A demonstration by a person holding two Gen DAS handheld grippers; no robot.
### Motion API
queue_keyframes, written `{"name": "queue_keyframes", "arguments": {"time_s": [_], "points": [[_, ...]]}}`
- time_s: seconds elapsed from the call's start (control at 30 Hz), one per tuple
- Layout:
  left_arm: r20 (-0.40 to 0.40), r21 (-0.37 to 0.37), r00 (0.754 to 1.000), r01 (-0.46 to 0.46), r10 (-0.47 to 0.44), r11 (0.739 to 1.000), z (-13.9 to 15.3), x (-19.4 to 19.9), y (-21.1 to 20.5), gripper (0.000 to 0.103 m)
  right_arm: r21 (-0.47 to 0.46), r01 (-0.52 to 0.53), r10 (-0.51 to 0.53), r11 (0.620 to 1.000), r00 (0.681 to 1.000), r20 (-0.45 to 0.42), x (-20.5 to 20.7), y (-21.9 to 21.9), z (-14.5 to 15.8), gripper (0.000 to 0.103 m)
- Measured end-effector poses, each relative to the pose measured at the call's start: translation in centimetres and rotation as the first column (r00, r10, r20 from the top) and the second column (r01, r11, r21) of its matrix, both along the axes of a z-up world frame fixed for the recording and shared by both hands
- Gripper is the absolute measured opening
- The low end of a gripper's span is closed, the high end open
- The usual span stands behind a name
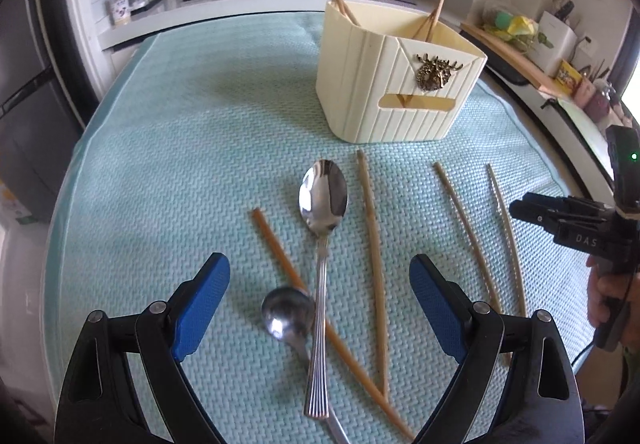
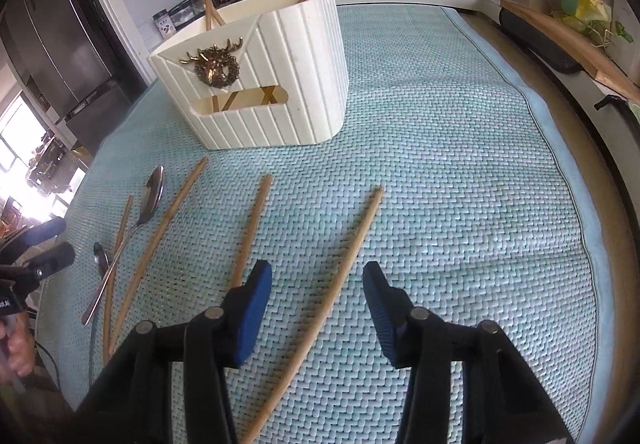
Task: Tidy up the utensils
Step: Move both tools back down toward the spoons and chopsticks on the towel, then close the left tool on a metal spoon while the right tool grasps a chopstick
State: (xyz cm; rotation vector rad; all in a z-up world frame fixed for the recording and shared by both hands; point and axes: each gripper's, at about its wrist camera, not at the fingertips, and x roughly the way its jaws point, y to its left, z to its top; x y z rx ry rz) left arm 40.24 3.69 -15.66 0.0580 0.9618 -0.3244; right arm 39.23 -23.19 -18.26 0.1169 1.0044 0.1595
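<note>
Left wrist view: left gripper point(image 1: 320, 300) is hovering with jaws wide apart and empty, straddling the large spoon point(image 1: 322, 228); its handle is crossing a chopstick point(image 1: 320, 320) and a small spoon point(image 1: 288, 314); holder point(image 1: 396, 84) standing far right.

Right wrist view: right gripper point(image 2: 318, 304) is gaping, empty, over the rightmost chopstick point(image 2: 332, 292); advisable to close mid-shaft, squarely.
</note>
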Motion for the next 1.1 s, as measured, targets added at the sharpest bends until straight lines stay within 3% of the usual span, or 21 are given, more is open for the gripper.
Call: {"name": "queue_keyframes", "arguments": {"time_s": [0.17, 0.5, 0.57, 0.63, 0.67, 0.9, 1.1], "points": [[-0.044, 0.022, 0.998, 0.056, -0.055, 0.998, -1.4, 4.2, -2.0, 0.091, 0.017, 0.02, -0.02, 1.0, 1.0, 0.004, 0.1, -0.7, -0.2, 0.048], [-0.106, 0.061, 0.992, 0.068, -0.061, 0.996, -4.2, 7.8, -3.6, 0.074, 0.012, 0.02, -0.02, 1.0, 0.999, 0.032, -0.1, -1.4, 0.4, 0.048], [-0.118, 0.069, 0.991, 0.071, -0.063, 0.995, -4.6, 8.0, -3.8, 0.067, 0.012, 0.016, -0.017, 1.0, 0.999, 0.031, 0.0, -1.6, 0.3, 0.048], [-0.123, 0.057, 0.99, 0.073, -0.066, 0.996, -4.7, 8.1, -3.7, 0.044, 0.016, 0.018, -0.018, 1.0, 0.999, 0.027, 0.2, -1.7, 0.1, 0.048], [-0.119, 0.063, 0.991, 0.073, -0.065, 0.995, -4.6, 8.1, -3.6, 0.042, 0.017, 0.018, -0.018, 1.0, 1.0, 0.025, 0.4, -1.7, 0.1, 0.048], [-0.093, 0.011, 0.995, 0.046, -0.045, 0.999, -3.1, 7.1, -2.4, 0.042, 0.063, 0.01, -0.008, 0.998, 1.0, -0.02, 1.9, -1.7, -0.7, 0.048], [-0.041, -0.016, 0.999, 0.032, -0.033, 0.999, -1.0, 5.7, -1.7, 0.042, 0.04, 0.014, -0.012, 0.999, 0.998, -0.069, 4.1, -0.3, -2.1, 0.048]]}}
